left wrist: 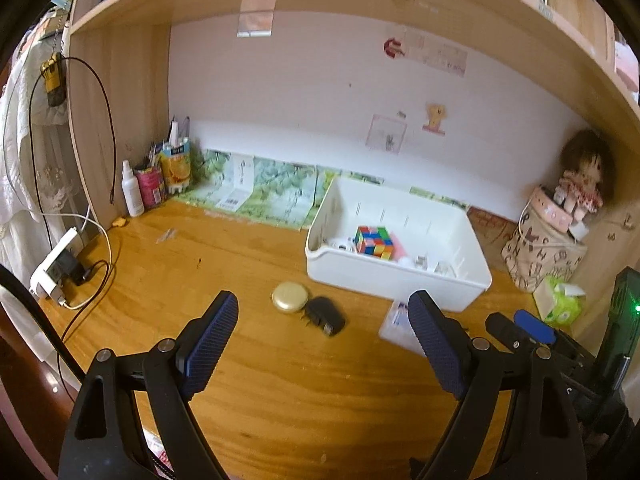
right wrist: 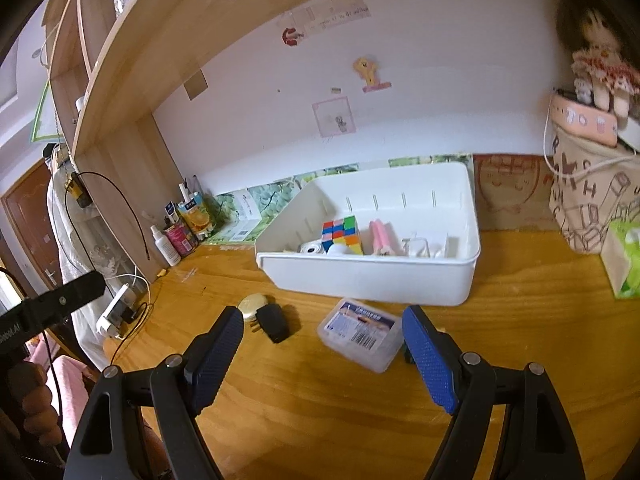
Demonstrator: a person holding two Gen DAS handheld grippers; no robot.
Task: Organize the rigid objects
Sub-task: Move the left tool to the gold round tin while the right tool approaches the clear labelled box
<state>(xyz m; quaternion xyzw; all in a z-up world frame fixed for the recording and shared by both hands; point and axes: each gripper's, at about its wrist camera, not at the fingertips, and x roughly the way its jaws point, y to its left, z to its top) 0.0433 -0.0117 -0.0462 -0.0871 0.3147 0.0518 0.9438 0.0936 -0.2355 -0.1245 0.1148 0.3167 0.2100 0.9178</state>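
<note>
On the wooden desk stands a white bin [left wrist: 394,280] [right wrist: 372,276] holding a colourful puzzle cube [left wrist: 374,242] [right wrist: 342,234], a pink item [right wrist: 380,236] and small white pieces. In front of it lie a round gold tin [left wrist: 290,297] [right wrist: 253,305], a black plug adapter [left wrist: 325,315] [right wrist: 273,322] and a clear plastic box with a blue label [left wrist: 394,326] [right wrist: 360,334]. My left gripper [left wrist: 324,326] hovers open just short of the tin and adapter, holding nothing. My right gripper [right wrist: 322,340] is open, empty, with the clear box between its fingertips but apart from them.
At the back left stand a white spray bottle [left wrist: 132,190], printed cans [left wrist: 176,170] and a power strip with cables [left wrist: 56,268]. A patterned bag with a doll [left wrist: 548,248] and a green tissue pack [left wrist: 562,300] sit at the right. A shelf hangs overhead.
</note>
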